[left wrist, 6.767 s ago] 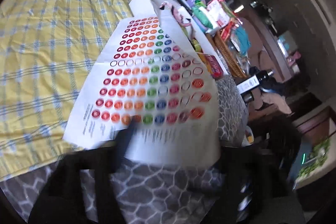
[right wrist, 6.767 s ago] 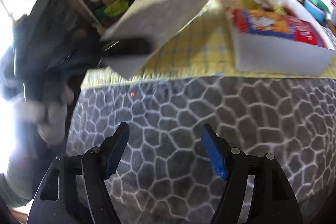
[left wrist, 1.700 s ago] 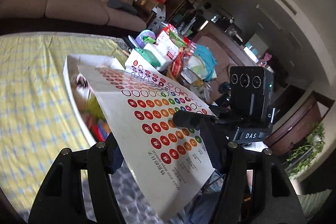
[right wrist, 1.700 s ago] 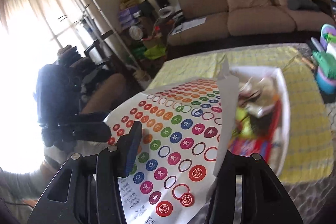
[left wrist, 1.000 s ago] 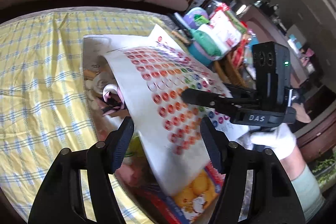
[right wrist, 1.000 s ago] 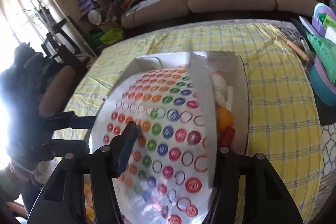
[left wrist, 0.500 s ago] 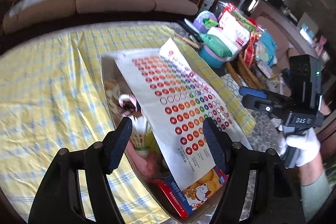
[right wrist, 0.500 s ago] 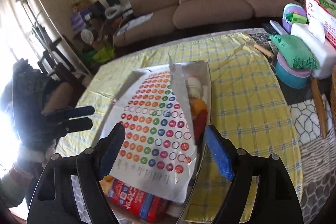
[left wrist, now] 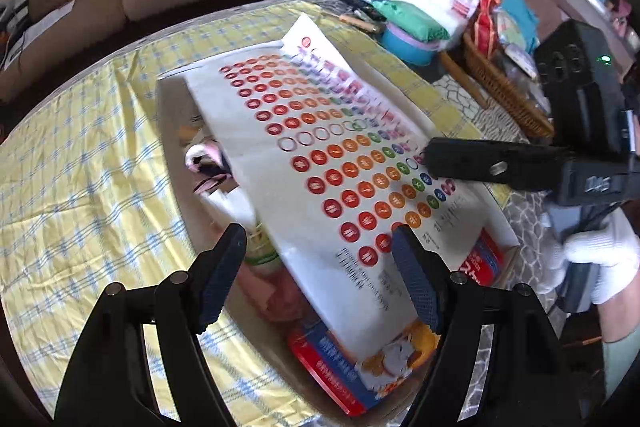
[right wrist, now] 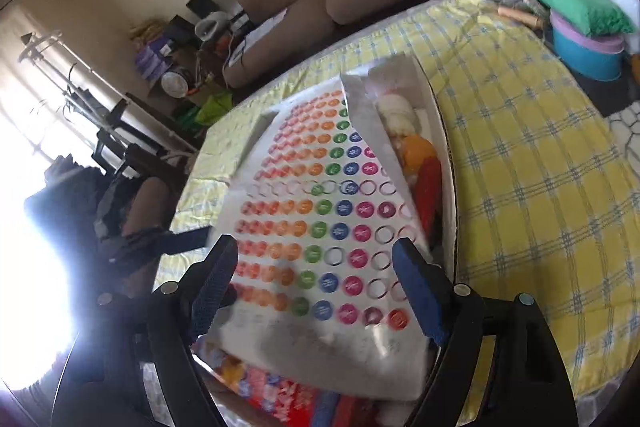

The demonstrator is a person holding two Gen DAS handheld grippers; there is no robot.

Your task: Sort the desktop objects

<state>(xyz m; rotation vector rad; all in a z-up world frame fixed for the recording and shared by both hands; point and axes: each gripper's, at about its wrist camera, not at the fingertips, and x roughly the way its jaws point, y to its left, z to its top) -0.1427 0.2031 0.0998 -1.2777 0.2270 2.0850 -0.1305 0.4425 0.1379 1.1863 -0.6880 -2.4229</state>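
A glossy sticker sheet (left wrist: 340, 163) printed with rows of coloured round dots lies flat across the top of the white box (left wrist: 168, 131), which sits on the yellow checked cloth (left wrist: 80, 187). Left tongs (left wrist: 320, 275) and right tongs (right wrist: 316, 279) both gape wide above the sheet, gripping nothing.

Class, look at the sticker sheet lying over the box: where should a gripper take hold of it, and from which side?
Grip the sticker sheet by its near printed margin, coming from the near end of the box. That edge overhangs the contents, so the fingers can probably close above and below it.
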